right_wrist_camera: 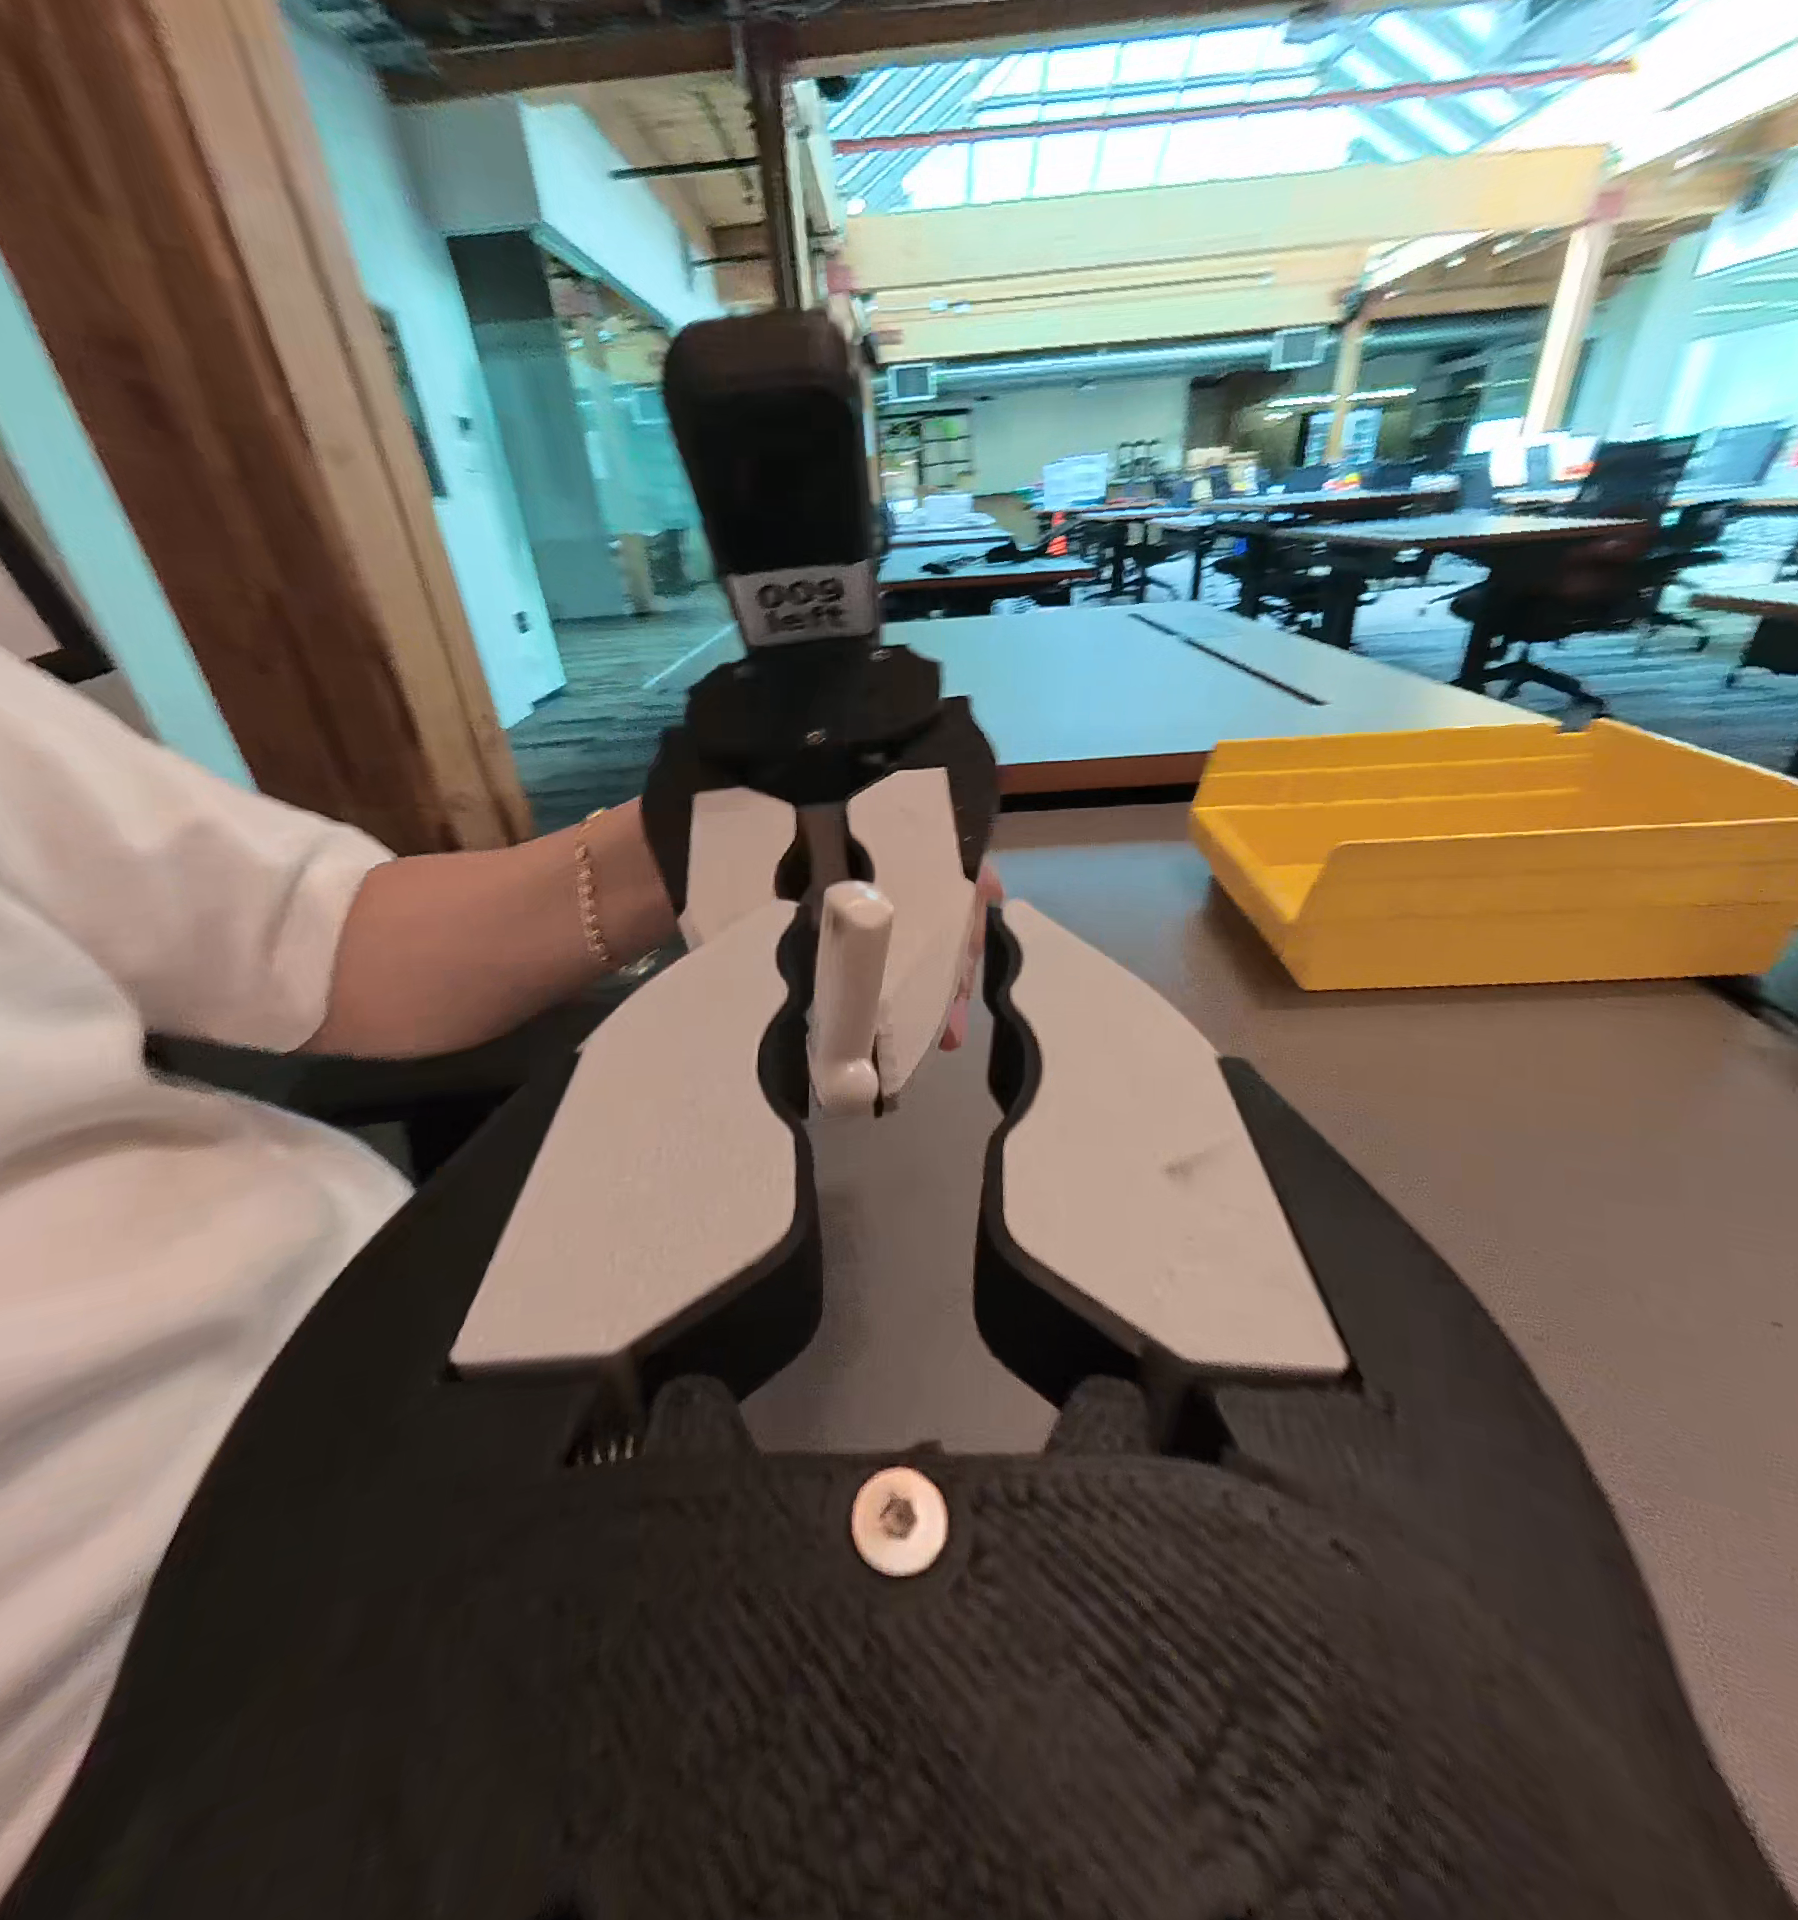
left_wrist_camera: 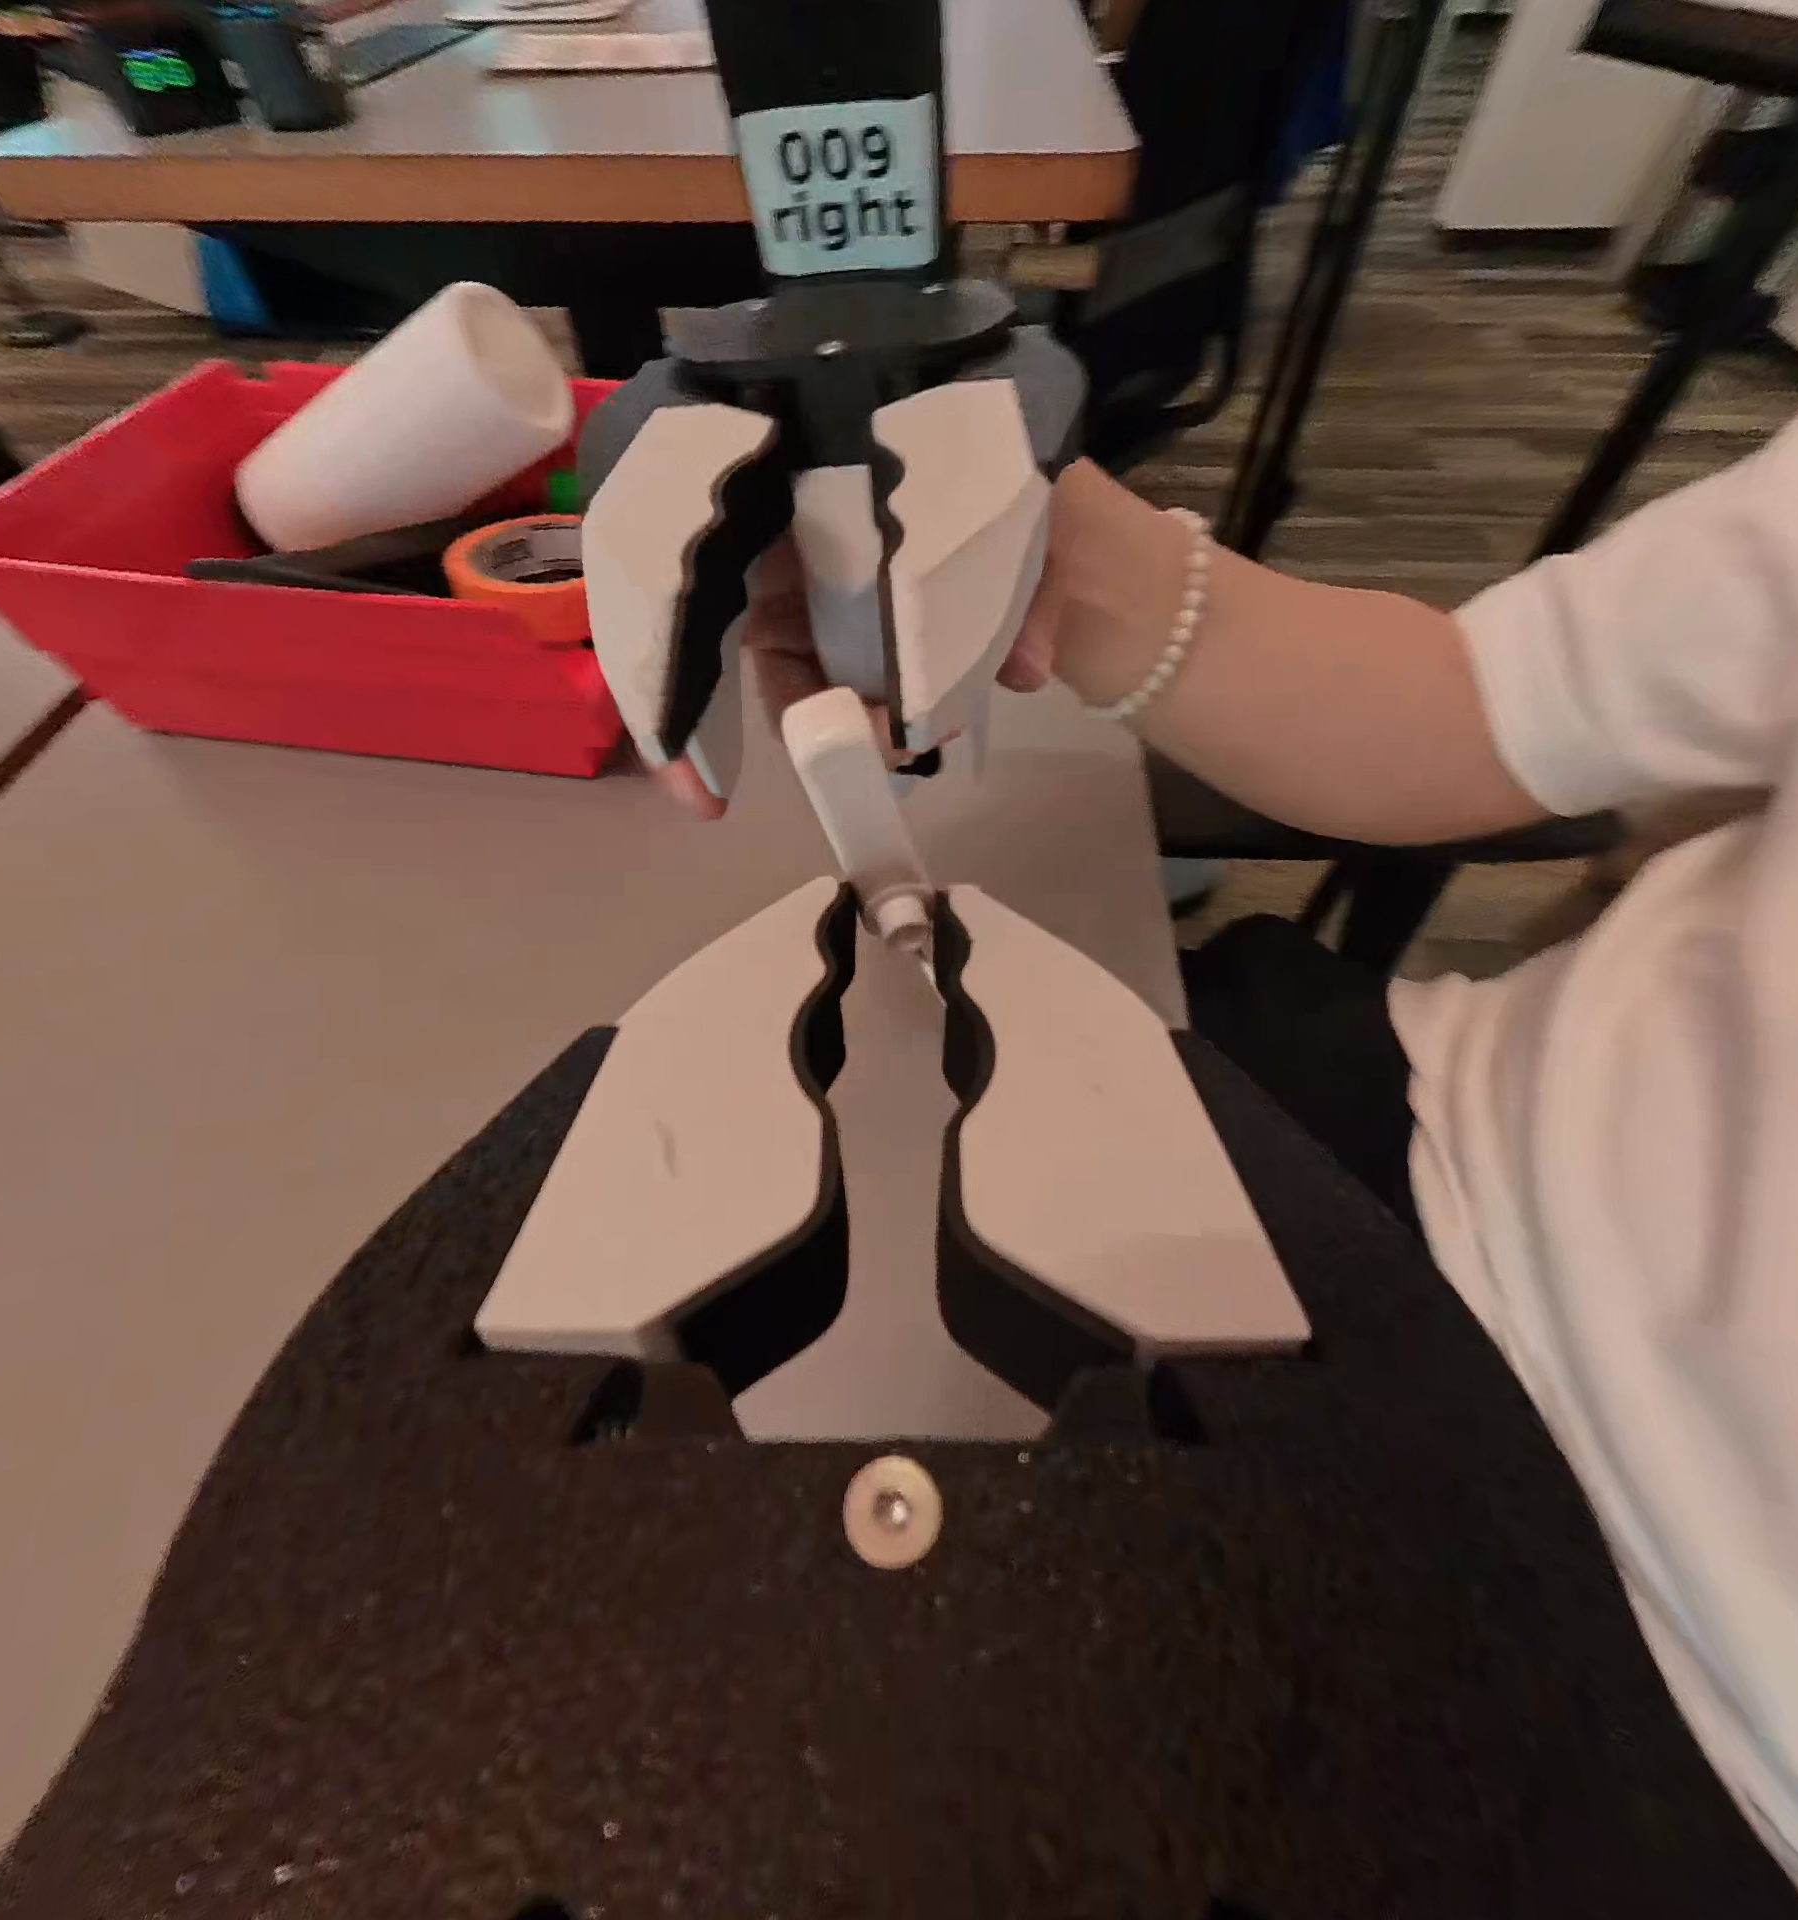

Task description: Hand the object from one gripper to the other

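1. Handover is midway: the left gripper (left_wrist_camera: 893, 914) pinches the thin end of the white tool (left_wrist_camera: 853, 790).
2. The tool points to 12 o'clock, into the right gripper (right_wrist_camera: 890, 935).
3. Right fingers (right_wrist_camera: 687, 1122) are apart around its handle, not squeezing.
4. Next, I think: right closes, then left lets go.
5. It hangs over the table (left_wrist_camera: 251, 987).

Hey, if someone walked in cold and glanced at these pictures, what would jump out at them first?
Two hand-held grippers meeting tip to tip over the table: the left gripper pinches the narrow tip of a small white tool, whose thicker end reaches toward the open right gripper. Next, the colours: a red bin holding a white cup and orange tape beyond the grippers, and a yellow bin on the table's far right.
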{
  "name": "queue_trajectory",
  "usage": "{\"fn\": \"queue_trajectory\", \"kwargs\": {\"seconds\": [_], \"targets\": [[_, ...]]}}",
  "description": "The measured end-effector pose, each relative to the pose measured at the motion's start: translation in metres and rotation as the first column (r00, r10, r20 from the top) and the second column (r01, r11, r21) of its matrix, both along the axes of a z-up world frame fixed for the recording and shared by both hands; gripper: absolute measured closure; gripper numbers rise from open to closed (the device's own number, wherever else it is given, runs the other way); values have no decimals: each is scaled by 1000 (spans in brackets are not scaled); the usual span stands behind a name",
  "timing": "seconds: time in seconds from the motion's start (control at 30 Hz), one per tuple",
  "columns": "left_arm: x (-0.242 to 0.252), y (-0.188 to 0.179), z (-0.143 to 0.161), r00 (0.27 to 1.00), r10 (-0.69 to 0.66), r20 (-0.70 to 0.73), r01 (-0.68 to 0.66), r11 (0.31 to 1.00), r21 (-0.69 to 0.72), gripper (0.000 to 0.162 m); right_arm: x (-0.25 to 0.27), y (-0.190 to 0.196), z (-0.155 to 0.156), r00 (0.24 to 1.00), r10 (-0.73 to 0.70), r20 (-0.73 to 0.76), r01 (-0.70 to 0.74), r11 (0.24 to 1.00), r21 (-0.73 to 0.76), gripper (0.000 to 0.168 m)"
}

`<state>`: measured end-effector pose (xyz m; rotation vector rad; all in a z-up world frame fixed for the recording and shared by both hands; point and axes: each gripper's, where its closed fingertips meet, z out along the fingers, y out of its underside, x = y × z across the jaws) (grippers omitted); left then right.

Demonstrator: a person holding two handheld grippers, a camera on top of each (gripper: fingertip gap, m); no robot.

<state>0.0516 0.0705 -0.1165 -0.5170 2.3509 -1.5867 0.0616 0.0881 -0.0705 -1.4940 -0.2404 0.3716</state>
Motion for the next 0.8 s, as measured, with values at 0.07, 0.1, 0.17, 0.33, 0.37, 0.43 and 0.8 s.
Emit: {"fn": "queue_trajectory", "kwargs": {"seconds": [0.07, 0.1, 0.17, 0.33, 0.37, 0.43, 0.8], "targets": [[-5, -1, 1, 998, -57, -28, 57, 998, -24, 148, -9, -1, -5, 998, 53, 29, -53, 999, -9, 141], [-7, -1, 0, 996, -78, -43, 77, 997, -25, 148, -11, -1, -7, 997, 60, 46, -59, 998, -18, 141], [-9, -1, -4, 994, -97, -59, 97, 995, -8, 148, -15, 2, -11, 995, 69, 66, -67, 997, -38, 146], [4, 7, -8, 1000, 3, -19, -3, 1000, 1, 149, -11, 9, -12, 996, 28, 84, -23, 998, -64, 156], [14, 14, -6, 996, 83, 19, -83, 997, 1, 149, -2, 12, -10, 995, -36, 88, 41, 998, -57, 156], [33, 33, 2, 953, 281, 112, -285, 959, 16, 132, 25, 16, -6, 977, -208, 52, 211, 976, -52, 157], [54, 52, 21, 579, 767, 277, -780, 620, -85, 128, 67, 20, 5, 864, -463, -199, 472, 882, -3, 157]]}}
